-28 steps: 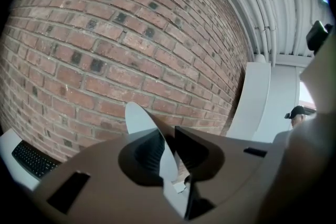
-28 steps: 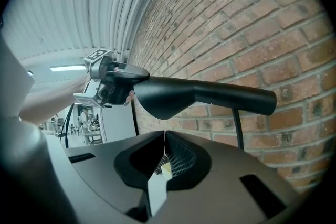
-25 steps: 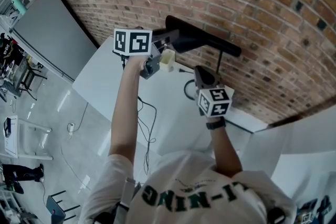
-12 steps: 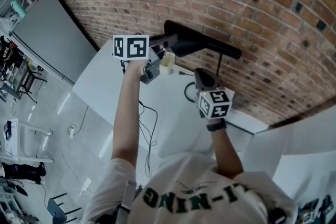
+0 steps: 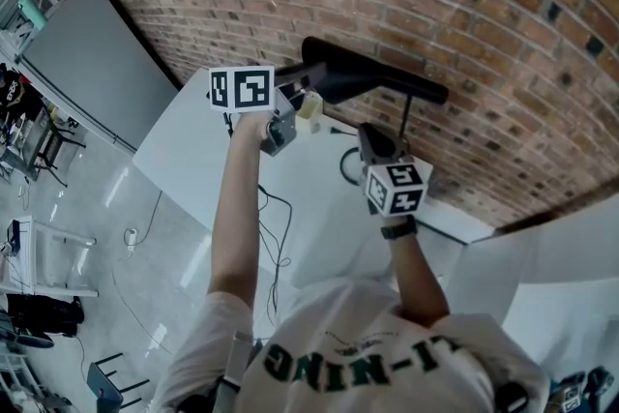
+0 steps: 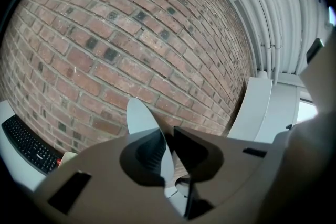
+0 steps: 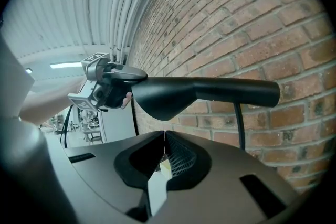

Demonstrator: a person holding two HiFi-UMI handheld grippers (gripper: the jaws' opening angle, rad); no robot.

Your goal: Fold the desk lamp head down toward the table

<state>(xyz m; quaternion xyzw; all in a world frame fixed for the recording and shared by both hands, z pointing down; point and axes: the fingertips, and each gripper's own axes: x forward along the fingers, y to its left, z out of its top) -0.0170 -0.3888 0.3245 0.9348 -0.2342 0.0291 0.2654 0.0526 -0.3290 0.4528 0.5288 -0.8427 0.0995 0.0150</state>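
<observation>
Lamp head point(image 5: 372, 77) sits at upper centre of the head view, a long black bar lying about level atop its stem point(image 5: 404, 116), well above the table point(image 5: 193, 160). I judge the fold barely begun: the grip looks set, and all the downward swing is left.

Left gripper point(image 6: 168, 134): in its own view the jaws are drawn nearly together, with only a thin slit between them. The right gripper view, left of centre, shows it at the head's thin left tip, which runs in between its jaws. I read that as clamped on the lamp head.

Right gripper point(image 7: 164, 136): jaws closed on each other, holding nothing. It waits below the lamp head, not touching it.

Hard to make out:
- The pinch itself. The left gripper's own housing hides where the tip enters.
- The hinge between head and stem is not plain in any view.
- The lamp's foot. A dark loop point(image 5: 346, 167) on the table may be base or cable.
- My torso blocks the table's near edge.
</observation>
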